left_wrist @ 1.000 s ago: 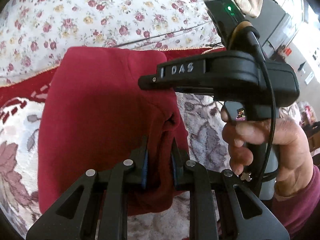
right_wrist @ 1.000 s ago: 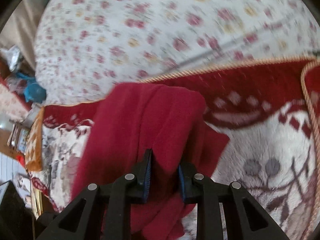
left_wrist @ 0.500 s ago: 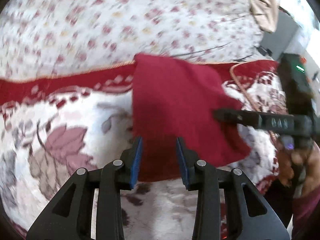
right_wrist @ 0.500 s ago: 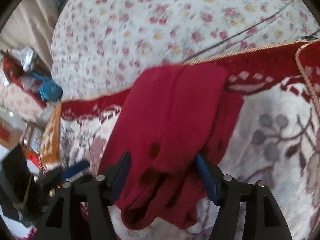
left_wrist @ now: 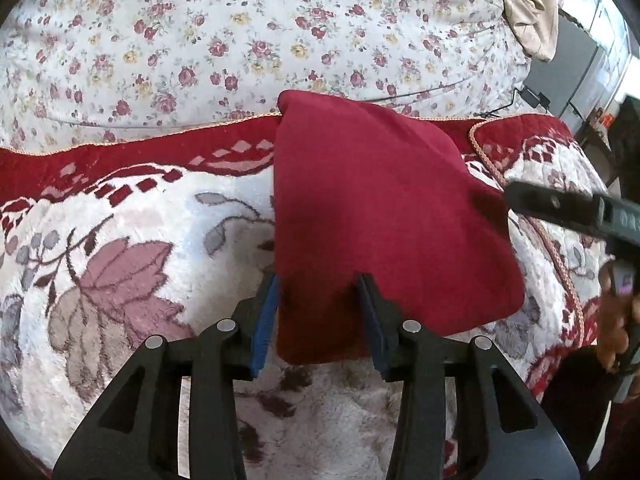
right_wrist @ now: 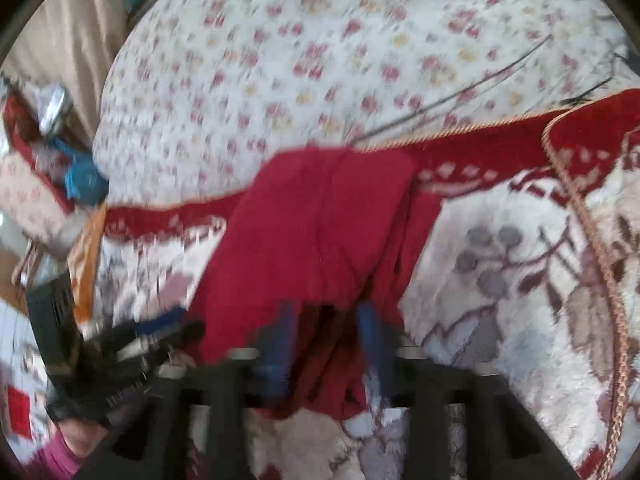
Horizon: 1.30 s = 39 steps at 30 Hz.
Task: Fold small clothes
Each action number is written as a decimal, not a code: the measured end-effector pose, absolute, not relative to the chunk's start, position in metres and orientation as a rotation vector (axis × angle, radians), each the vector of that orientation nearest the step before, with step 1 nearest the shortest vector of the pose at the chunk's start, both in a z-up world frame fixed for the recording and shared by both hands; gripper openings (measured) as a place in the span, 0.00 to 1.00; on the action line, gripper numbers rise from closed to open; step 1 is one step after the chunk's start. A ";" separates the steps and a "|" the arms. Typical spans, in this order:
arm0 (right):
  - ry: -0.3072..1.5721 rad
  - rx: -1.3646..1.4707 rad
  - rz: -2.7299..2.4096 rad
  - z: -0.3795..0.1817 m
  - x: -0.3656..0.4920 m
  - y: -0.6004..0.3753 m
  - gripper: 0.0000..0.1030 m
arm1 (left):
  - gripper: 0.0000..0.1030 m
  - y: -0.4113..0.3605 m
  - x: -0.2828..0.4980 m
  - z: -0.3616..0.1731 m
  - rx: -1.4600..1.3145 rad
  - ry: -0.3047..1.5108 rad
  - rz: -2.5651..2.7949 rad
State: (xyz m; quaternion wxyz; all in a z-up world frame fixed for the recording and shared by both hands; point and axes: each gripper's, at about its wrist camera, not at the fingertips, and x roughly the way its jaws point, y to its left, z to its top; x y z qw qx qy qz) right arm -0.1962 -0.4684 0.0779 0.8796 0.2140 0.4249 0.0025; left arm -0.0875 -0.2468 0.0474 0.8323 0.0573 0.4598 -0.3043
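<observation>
A small dark red garment (left_wrist: 376, 216) lies folded flat on a plush floral rug (left_wrist: 120, 264). My left gripper (left_wrist: 318, 320) is open, its blue-padded jaws standing either side of the garment's near edge. My right gripper (right_wrist: 326, 344) is open too, jaws apart over the garment's (right_wrist: 316, 232) near end, where loose folds hang. That view is blurred by motion. Each gripper shows in the other's view: the right one at the right edge (left_wrist: 560, 208), the left one at lower left (right_wrist: 132, 340).
A white bedspread with small roses (left_wrist: 240, 32) lies behind the rug. A gold cord edge (left_wrist: 532, 216) crosses the rug at right. A beige cloth (left_wrist: 528, 4) hangs at top right. Clutter and a blue item (right_wrist: 80, 176) sit at far left.
Both grippers have opened and let go of the garment, which now lies flat on the rug. The right gripper has drawn away to the right.
</observation>
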 end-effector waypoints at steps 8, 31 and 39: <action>0.946 0.446 -0.057 0.044 -0.140 -0.471 0.33 | 0.39 -0.251 -0.088 0.044 0.151 0.963 -0.649; 0.849 0.513 -0.068 0.054 -0.169 -0.485 0.46 | 0.57 -0.245 -0.073 0.049 0.025 0.981 -0.667; 0.885 0.504 -0.090 0.035 -0.129 -0.498 0.28 | 0.58 -0.246 -0.062 0.046 0.001 0.989 -0.641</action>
